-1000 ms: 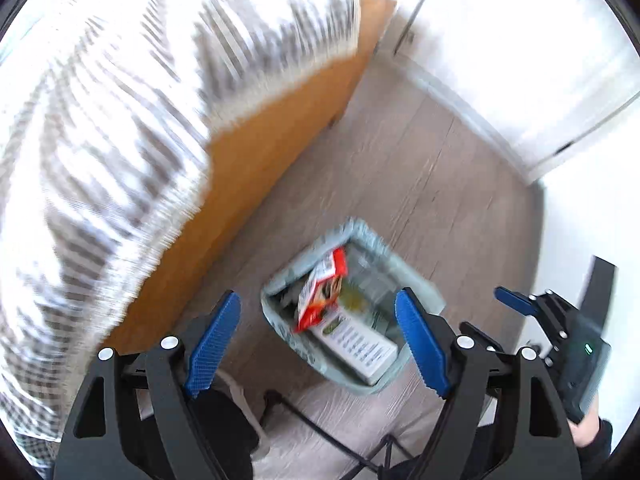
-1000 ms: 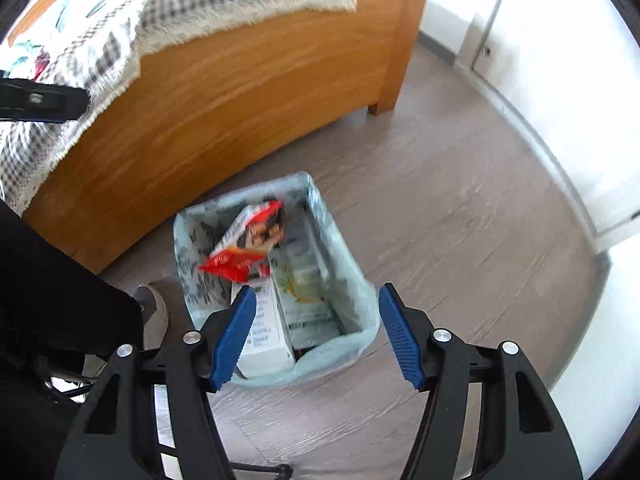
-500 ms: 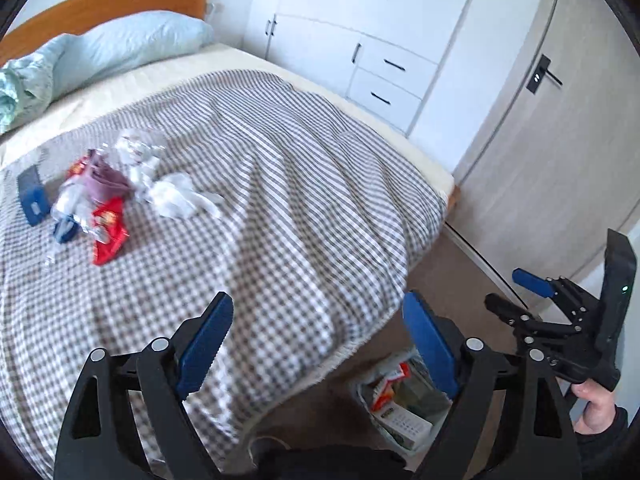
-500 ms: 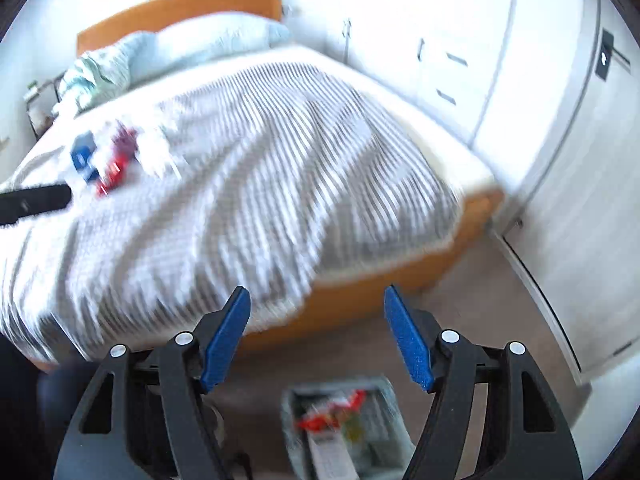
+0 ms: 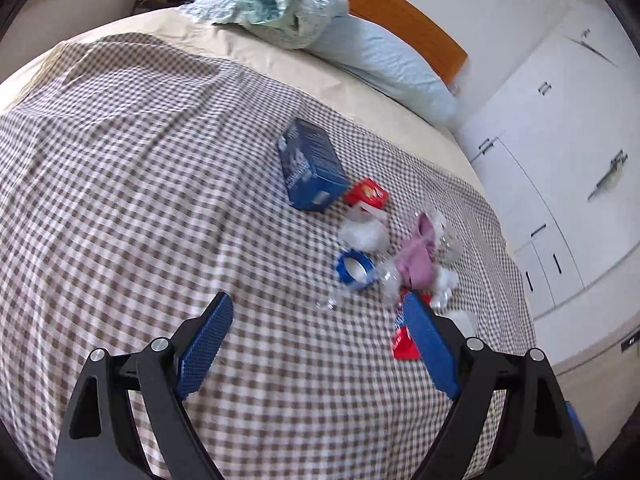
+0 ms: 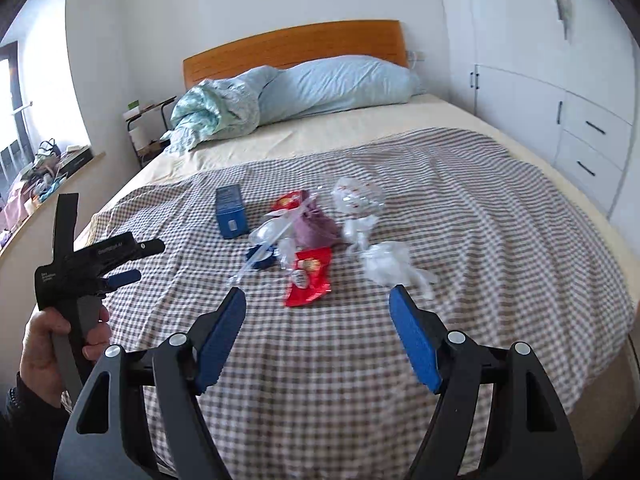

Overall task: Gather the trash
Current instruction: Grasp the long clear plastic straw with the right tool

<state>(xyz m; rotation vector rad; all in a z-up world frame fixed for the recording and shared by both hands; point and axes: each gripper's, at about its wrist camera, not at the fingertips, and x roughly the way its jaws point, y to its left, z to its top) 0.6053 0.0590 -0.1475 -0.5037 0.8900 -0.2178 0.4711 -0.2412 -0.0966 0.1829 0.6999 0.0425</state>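
Hovering over the checked bedspread [image 6: 460,208], both grippers are empty. Left gripper [image 5: 316,320]: jaws wide apart, blue pads [image 5: 204,344] clear of everything, only cloth showing between them. Right gripper [image 6: 318,312]: jaws opening, nothing between them but bedspread. In the right wrist view the left gripper also shows at the left edge, held by a hand [image 6: 52,344] in a dark sleeve.

Trash lies in one loose cluster near the middle of the bed, beyond both sets of fingertips:
- dark blue box [image 6: 231,212], at the cluster's left end in the right wrist view, lying flat.
- red snack wrapper [image 6: 308,276], nearest the right gripper, flat on the cloth.
- second red wrapper [image 6: 288,202], farther back, beside the box.
- purple crumpled item [image 6: 314,226], between the two red wrappers; material unclear.
- blue ring-shaped piece [image 5: 354,266], just beside a crushed clear plastic bottle [image 6: 272,236]; exact contact unclear.
- white crumpled plastic [image 6: 390,262], at the cluster's right side, near the right gripper's right finger.
- clear plastic packaging [image 6: 356,196], behind the purple item.

Pillow [image 6: 336,84] and bunched bedding [image 6: 216,116] rest against the wooden headboard [image 6: 296,46]. White wardrobe [image 6: 540,60] stands along the right.
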